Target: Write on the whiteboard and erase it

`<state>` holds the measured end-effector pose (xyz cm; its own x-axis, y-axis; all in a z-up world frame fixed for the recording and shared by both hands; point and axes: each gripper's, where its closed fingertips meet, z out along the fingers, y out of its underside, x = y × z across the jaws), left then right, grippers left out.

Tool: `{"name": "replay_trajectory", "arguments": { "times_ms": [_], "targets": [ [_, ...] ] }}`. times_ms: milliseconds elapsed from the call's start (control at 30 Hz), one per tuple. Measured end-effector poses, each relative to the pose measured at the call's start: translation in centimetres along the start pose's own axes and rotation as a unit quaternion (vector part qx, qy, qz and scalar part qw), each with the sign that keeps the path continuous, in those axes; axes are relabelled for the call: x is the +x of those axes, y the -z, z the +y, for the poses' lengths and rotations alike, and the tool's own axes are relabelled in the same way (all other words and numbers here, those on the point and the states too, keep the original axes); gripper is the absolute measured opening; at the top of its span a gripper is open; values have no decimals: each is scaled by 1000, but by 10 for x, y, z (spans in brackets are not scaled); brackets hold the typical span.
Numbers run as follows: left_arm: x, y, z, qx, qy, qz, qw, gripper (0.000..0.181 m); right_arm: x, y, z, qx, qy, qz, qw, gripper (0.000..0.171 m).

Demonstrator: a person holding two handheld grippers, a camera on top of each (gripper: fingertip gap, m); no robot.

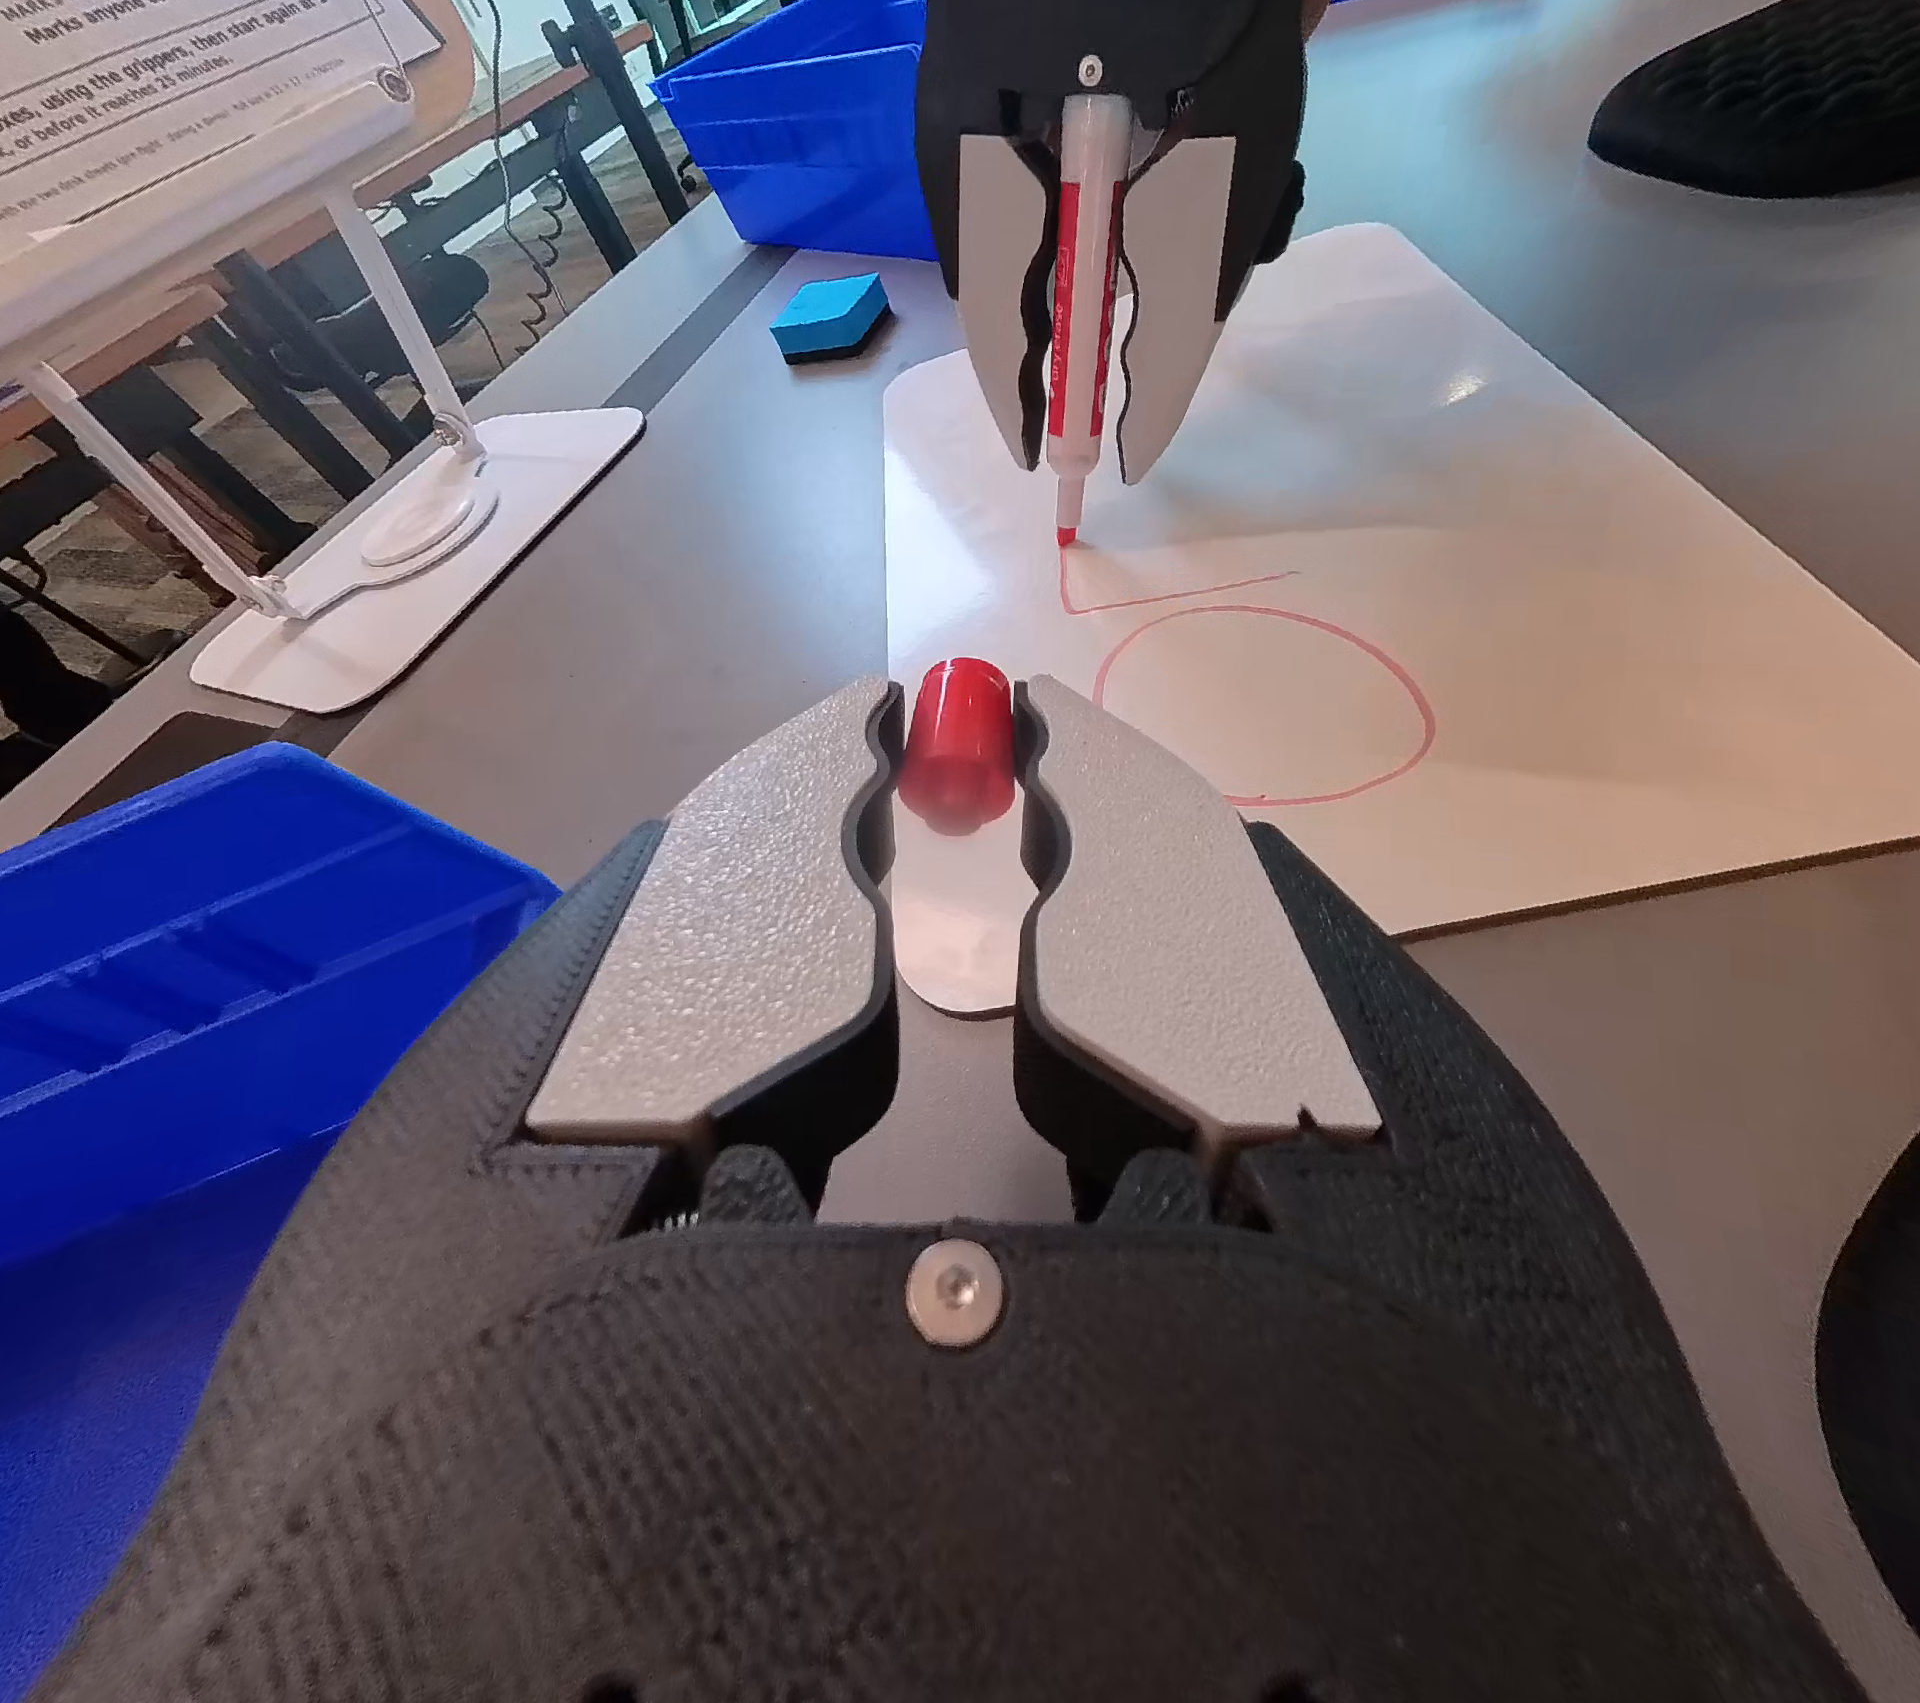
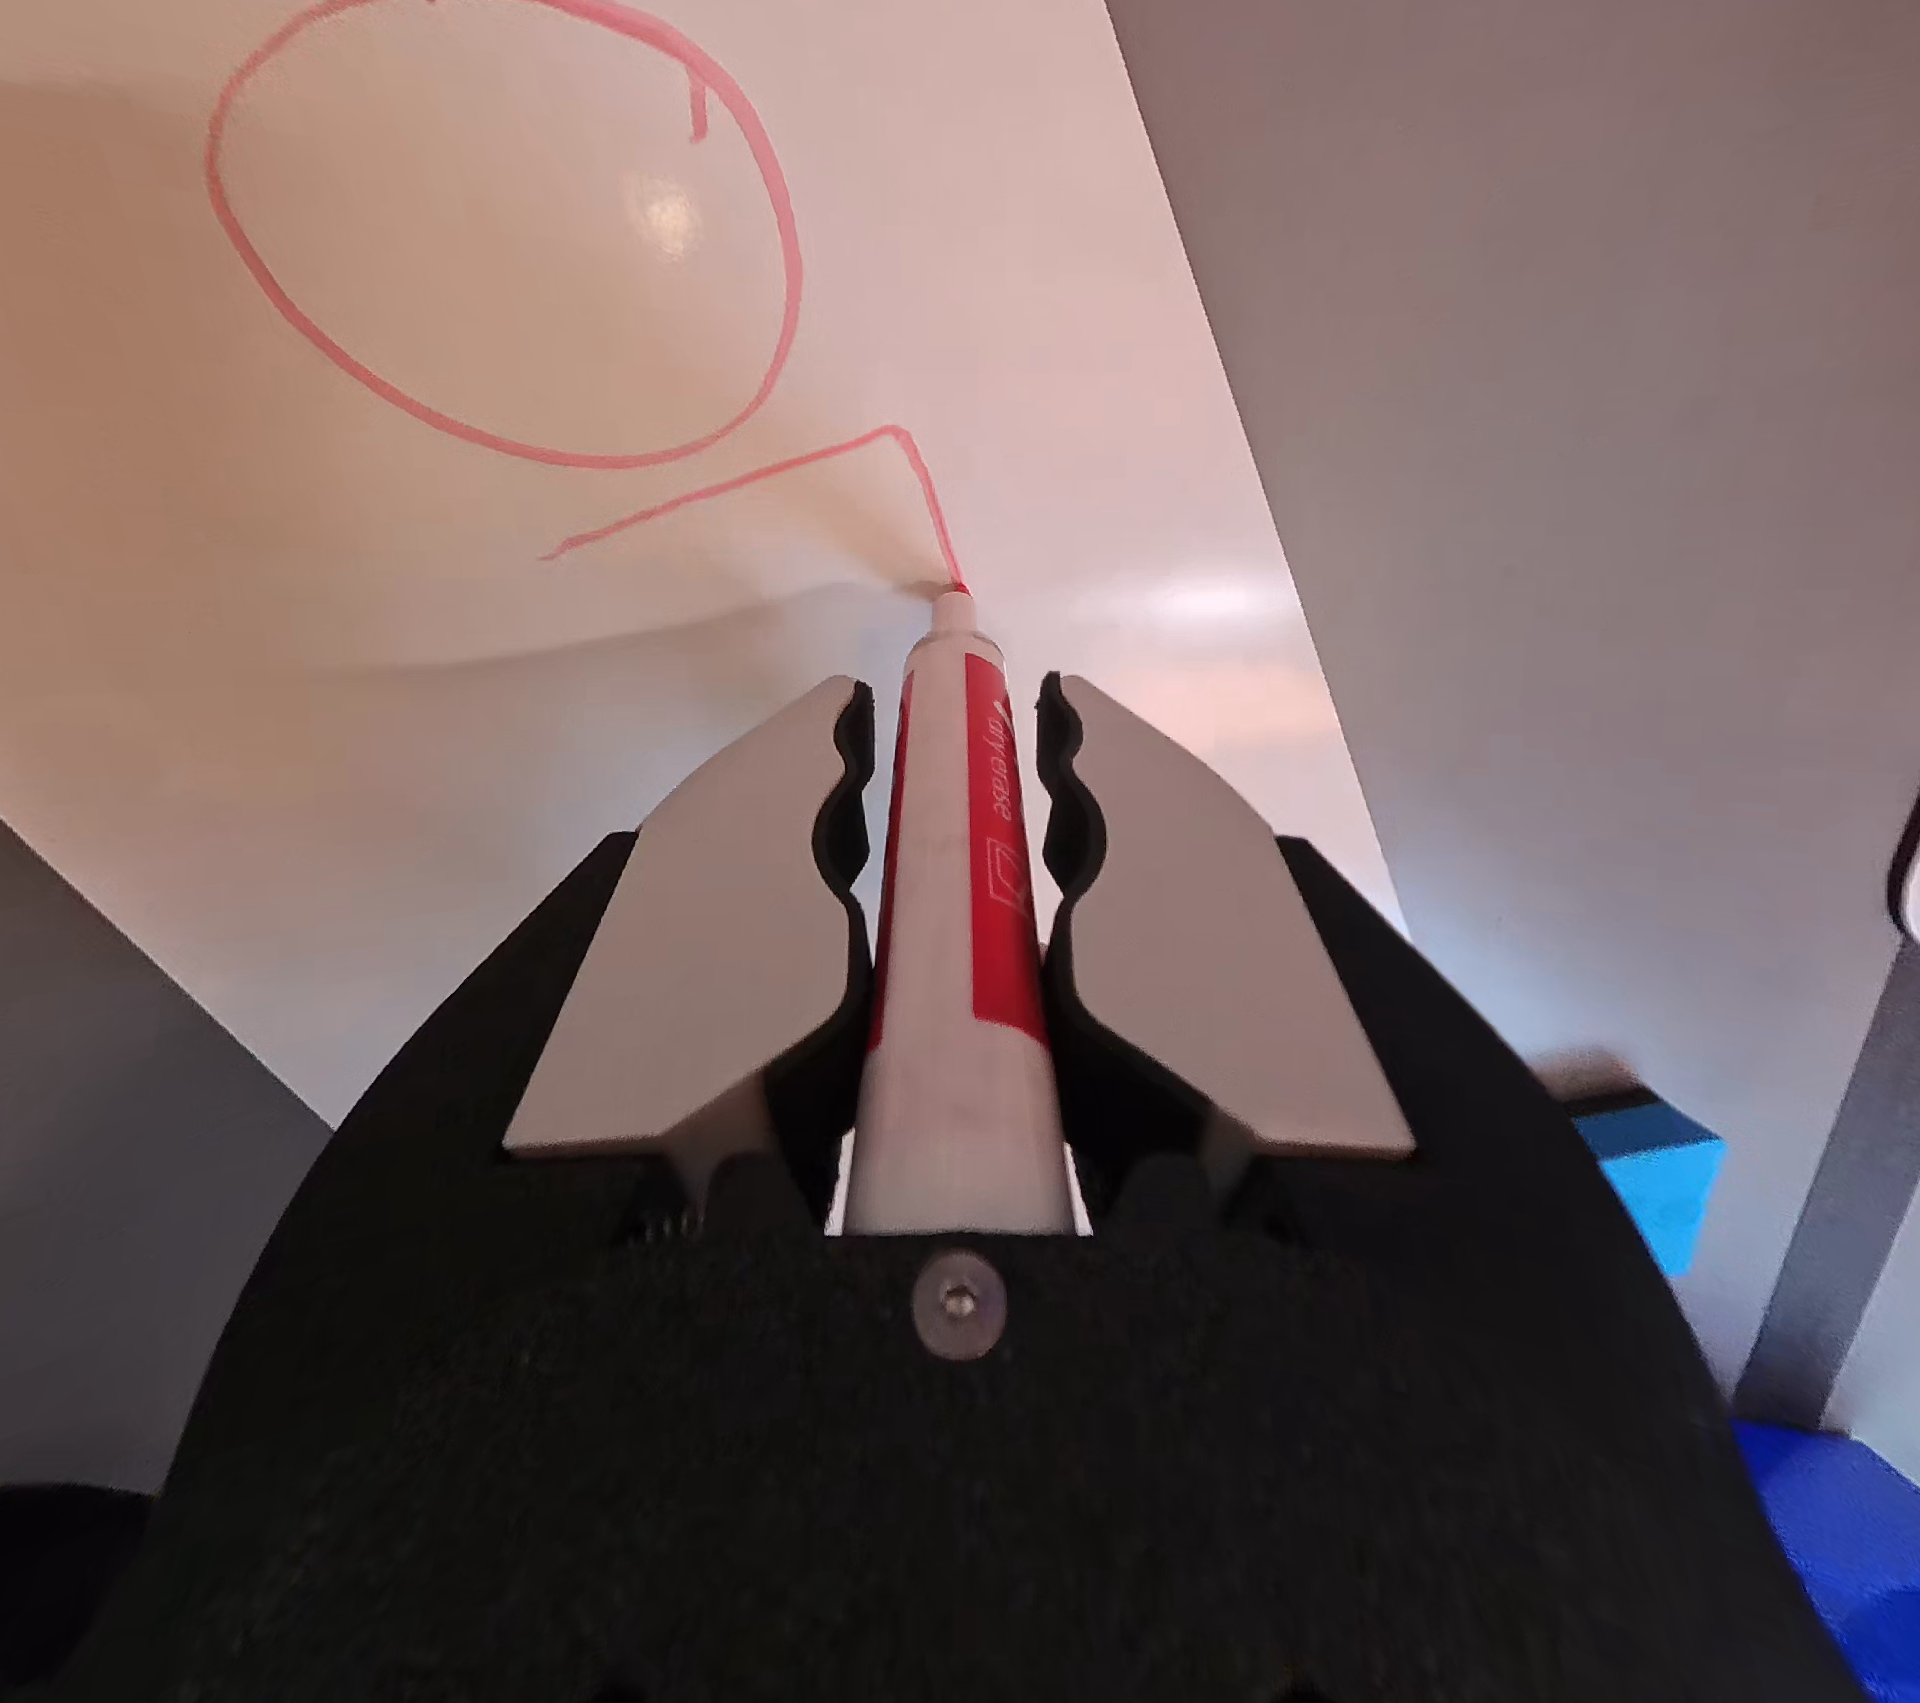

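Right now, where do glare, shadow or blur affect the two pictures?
Left wrist view: a glare spot on the whiteboard far side; straight edges bend from the wide lens. Right wrist view: a bright spot inside the red circle, a soft shadow around the marker tip, and the blue eraser is blurred.

We seem to be in an office or lab workroom: a grey desk [image 1: 665, 448] carries blue plastic bins [image 1: 821, 126] and a sheet of printed instructions on a white stand [image 1: 416, 552], while behind it we see more desks, dangling cables and glass partitions.
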<state>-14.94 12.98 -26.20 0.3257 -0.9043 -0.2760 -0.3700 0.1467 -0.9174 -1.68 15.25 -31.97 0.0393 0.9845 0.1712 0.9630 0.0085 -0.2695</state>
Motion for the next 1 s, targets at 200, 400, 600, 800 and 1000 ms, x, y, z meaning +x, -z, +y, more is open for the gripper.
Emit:
{"name": "replay_trajectory", "arguments": {
  "times_ms": [200, 400, 600, 800, 1000],
  "targets": [
    [0, -1, 1, -2, 1, 1, 1000, 20, 4, 2, 10, -4, -8, 7, 1000, 32],
    [0, -1, 2, -3, 1, 2, 1000, 20, 3, 2, 9, -5, -7, 8, 1000, 32],
    [0, 0, 1, -2, 0, 1, 1000, 20, 3, 2, 10, -6, -10, 6, 1000, 32],
    [1, 0, 0, -2, 0, 1, 1000, 20, 3, 2, 10, -8, -10, 6, 1000, 32],
    [1, 0, 0, -2, -1, 1, 1000, 20, 1, 2, 11, -10, -9, 6, 1000, 32]
  ]
}}
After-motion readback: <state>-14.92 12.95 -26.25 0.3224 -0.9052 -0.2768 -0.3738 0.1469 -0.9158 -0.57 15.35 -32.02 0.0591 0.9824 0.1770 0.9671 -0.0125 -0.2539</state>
